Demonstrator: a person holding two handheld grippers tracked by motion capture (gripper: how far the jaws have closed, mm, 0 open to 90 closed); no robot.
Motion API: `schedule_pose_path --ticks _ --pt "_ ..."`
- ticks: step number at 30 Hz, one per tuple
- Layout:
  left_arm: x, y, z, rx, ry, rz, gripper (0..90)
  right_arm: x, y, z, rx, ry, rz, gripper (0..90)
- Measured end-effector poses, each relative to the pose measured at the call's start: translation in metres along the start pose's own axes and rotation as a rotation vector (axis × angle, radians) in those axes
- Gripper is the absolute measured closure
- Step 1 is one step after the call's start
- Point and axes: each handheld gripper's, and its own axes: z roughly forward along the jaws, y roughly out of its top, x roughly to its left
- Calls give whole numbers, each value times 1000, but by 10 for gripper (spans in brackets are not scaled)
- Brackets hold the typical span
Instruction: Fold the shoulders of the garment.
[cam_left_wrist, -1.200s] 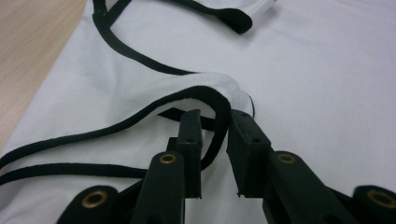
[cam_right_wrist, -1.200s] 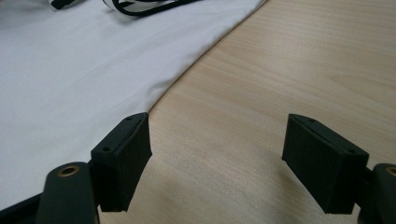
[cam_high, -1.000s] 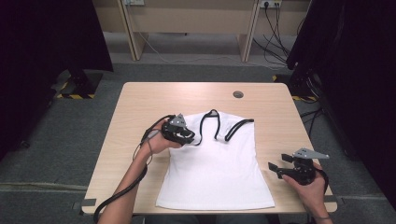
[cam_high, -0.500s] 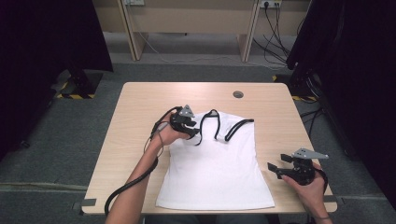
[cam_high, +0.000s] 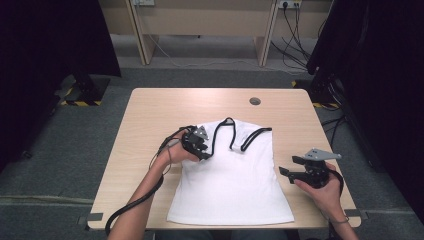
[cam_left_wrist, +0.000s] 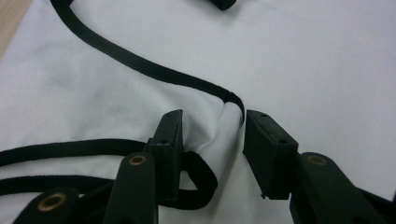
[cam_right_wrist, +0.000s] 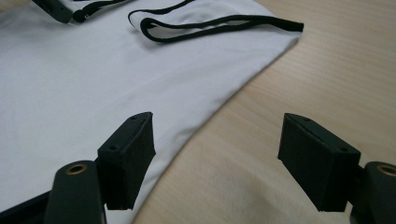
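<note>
A white sleeveless top with black-trimmed straps lies flat on the table. My left gripper rests on its upper left part, by the left strap. In the left gripper view a raised fold of white cloth and a black strap loop sit between the jaws of this gripper. The jaws have just been opening and a gap shows beside the fold. My right gripper hovers at the top's right edge. Its jaws stand wide, have just been closing a little, and straddle the hem without touching it.
The light wooden table has a small round cable hole at the far right. Bare wood lies right of the top. A cable trails from the left gripper along the forearm. Desk legs and wires stand behind the table.
The left gripper shifted toward the far side, then came back, and its jaws widened around the fold. The right gripper lifted slightly and moved in toward the top's right edge.
</note>
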Motion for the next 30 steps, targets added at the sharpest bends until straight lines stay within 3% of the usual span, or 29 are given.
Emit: schedule_pose_path --ticks 11,14,21,25,30 --pt "-1 3 1 30 8 19 590 29 72 57 107 84 -211 510" --pt "-1 2 1 28 5 9 592 39 85 74 132 113 -241 563" --pt "-1 2 2 20 5 -6 668 54 96 112 202 90 -300 653" --pt "-1 2 2 15 4 -8 734 59 96 125 236 69 -339 739" --pt "-1 5 1 8 11 -4 790 60 92 132 264 62 -351 825"
